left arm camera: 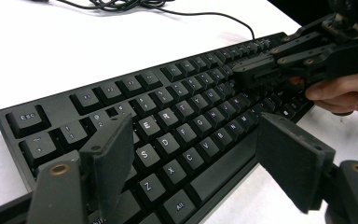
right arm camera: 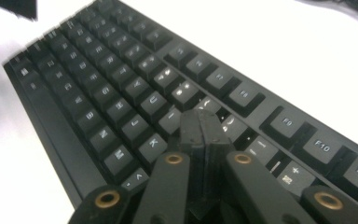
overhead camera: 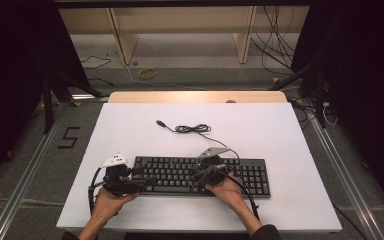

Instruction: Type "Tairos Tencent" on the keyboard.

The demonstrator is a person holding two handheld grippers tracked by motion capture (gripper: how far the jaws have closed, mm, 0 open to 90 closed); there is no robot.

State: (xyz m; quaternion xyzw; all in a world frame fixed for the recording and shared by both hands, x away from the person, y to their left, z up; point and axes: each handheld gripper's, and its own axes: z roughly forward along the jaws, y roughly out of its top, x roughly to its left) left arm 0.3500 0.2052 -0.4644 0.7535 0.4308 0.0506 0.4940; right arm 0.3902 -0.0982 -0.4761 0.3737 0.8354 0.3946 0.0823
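While a person's two hands rest at the near side of the white flat counter [overhead camera: 130,125], a long black plastic keyboard [overhead camera: 180,170] lies across the middle of it, close to the person. Its thin black cord [overhead camera: 192,128] runs from the back edge and sits in a small loose bunch on the white top, with the plug end lying farther back and to the left.

At the keyboard's left end is the left tool [overhead camera: 139,186], held in the left hand [overhead camera: 111,202]. In the left gripper view, this left tool [left arm camera: 193,163] has its two black jaws standing wide apart with nothing held between them. They hang over the letter keys at that end, near the Z, X and C keys. I cannot tell if they touch the keys.

Over the middle of the keyboard is the right tool [overhead camera: 196,176], held in the right hand [overhead camera: 227,190]. In the right gripper view, the right tool [right arm camera: 204,128] has its jaws pressed tight together, with nothing between them. The joined tip points down at the keys near the K key, in the rows just under the number keys. It looks very close to the keys, but I cannot tell if it is pressing one.

Both tools are well apart from each other, one at each part of the keyboard.
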